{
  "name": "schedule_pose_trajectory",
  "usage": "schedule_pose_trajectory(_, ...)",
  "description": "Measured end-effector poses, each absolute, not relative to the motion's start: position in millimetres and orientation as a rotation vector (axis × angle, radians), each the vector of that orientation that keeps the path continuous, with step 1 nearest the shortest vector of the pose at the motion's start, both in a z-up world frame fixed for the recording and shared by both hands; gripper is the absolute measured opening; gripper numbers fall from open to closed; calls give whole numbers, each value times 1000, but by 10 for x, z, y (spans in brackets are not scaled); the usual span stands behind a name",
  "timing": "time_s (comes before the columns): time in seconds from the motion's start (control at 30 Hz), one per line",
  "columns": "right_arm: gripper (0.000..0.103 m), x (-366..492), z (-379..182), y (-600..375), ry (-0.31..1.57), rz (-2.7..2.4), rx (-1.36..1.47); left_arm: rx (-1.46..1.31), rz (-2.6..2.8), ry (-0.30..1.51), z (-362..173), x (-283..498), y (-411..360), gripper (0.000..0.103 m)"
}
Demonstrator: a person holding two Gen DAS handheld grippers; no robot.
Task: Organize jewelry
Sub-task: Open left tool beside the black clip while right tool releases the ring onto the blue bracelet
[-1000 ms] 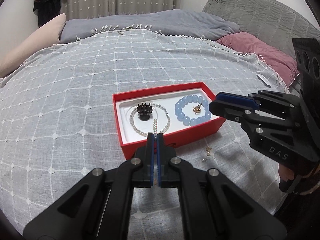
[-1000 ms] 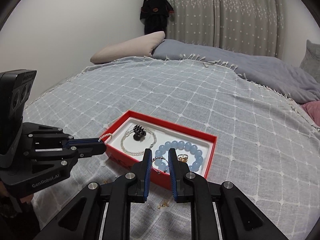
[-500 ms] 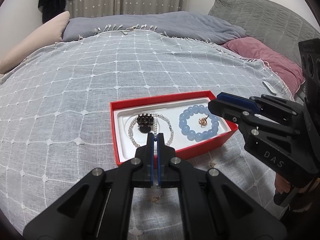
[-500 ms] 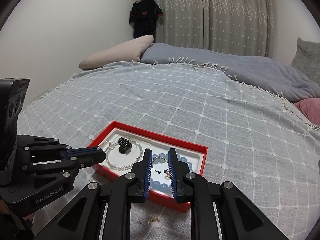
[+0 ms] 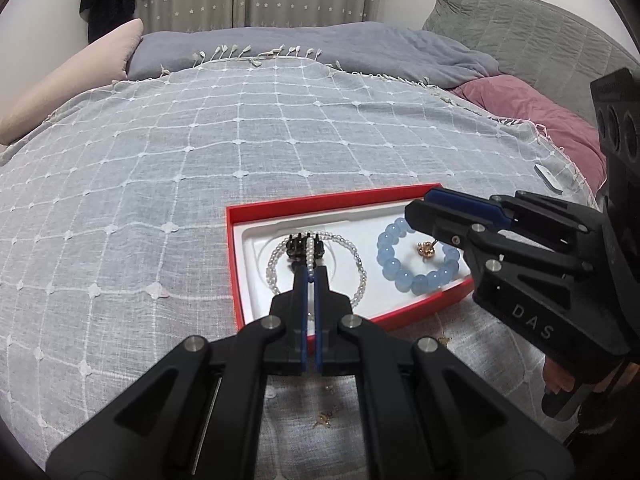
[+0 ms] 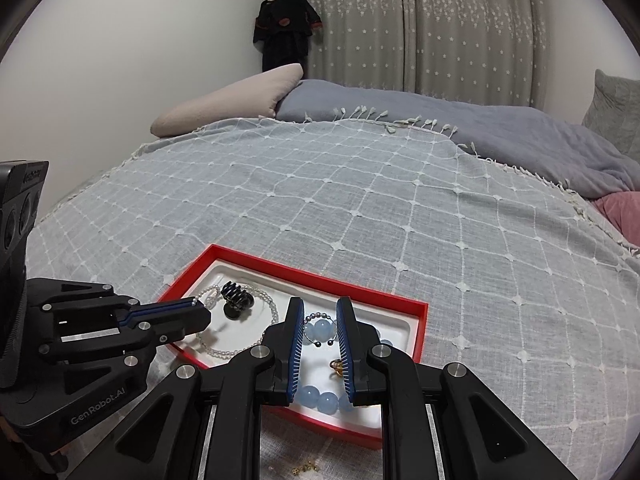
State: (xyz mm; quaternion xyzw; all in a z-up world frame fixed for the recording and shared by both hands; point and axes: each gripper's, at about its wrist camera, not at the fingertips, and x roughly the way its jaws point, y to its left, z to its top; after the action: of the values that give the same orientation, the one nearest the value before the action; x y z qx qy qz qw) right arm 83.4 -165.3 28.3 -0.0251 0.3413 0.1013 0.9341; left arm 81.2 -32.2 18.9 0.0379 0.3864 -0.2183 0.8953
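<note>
Red cardboard forms the shallow box point(image 5: 344, 200) that lies on the grey checked bedspread point(image 5: 200, 160), with a white moulded liner inside. On the liner's left part lies a loop of small clear and pearl-white beads, the necklace point(image 5: 360, 276), and a black toothed hair clip point(image 5: 298, 246) sits within that loop. On the right part lies a bracelet of round pale-blue beads point(image 5: 404, 278), and a small gold ornament point(image 5: 427, 249) rests inside its ring. A few tiny gold pieces point(image 5: 324, 420) lie on the bedspread in front of the box.

The left gripper point(image 5: 311, 270) points down at a slant over the box's near left part. Its fingers are clamped together on a short strand of pearl beads point(image 5: 310, 254), which sticks out past the tips and overlaps the hair clip in the left wrist view. The right gripper point(image 6: 319, 326) slants down over the box's right part, above the blue bracelet. Its fingers stand a little apart and pinch a small open ring of tiny pearl beads point(image 6: 318, 322) with dark ball ends, held across the gap near the tips. In the left wrist view, part of a hand point(image 5: 560, 380) shows behind the right gripper's body.
</note>
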Motion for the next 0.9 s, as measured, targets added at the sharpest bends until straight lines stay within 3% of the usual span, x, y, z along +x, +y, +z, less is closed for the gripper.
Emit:
schedule_pose_trajectory(0.17,18,865,266,-1667,705,219,-33,89,-459,806,192,789,-336,3)
schedule_pose_trajectory(0.33,21,889,261,-1668,722,201,-40,100,-467,799,228,748,-334,10)
schedule_pose_trajectory(0.43,39,881,267,-1662,724,199,-41,99,-462,791,254,725,-317,17)
schedule_pose_trajectory(0.47,53,870,278,-1666,716,199,-36,98,-460,789,261,722,-312,20)
schedule_pose_trajectory(0.63,56,819,339,-1640,696,206,-50,91,-460,783,298,700,-275,26)
schedule_pose_trajectory(0.73,56,790,354,-1636,699,206,-56,97,-455,783,312,664,-251,40)
schedule_pose_trajectory(0.8,56,771,360,-1636,702,204,-59,106,-440,784,321,635,-240,55)
schedule_pose_trajectory(0.9,56,741,365,-1645,711,197,-63,116,-430,787,334,585,-221,61)
